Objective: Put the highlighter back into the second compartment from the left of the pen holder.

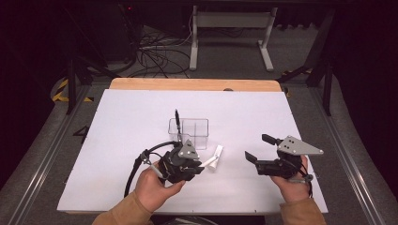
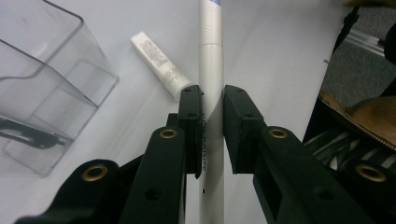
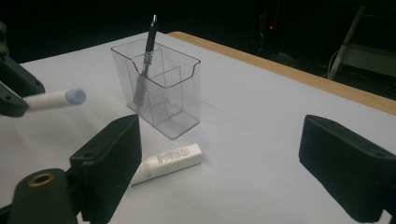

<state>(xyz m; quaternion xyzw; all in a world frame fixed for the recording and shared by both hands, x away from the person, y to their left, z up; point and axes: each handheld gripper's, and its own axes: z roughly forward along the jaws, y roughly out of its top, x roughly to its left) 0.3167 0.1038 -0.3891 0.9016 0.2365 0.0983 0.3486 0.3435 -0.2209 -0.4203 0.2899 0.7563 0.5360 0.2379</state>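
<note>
A white table point(image 1: 141, 117) bears a clear holder point(image 1: 189, 132) near its middle, split into compartments, with a dark pen point(image 1: 177, 121) standing tilted in its left one. The left gripper point(image 1: 195, 164), just in front of the holder, is clamped on a white marker point(image 2: 211, 70): both pads press its barrel, and the capped end juts past the jaws toward the right. The right gripper point(image 1: 258, 147) hovers well apart on the right, jaws spread wide, holding nothing. A small white tube point(image 1: 216, 157) lies flat beside the holder, near the marker tip.
</note>
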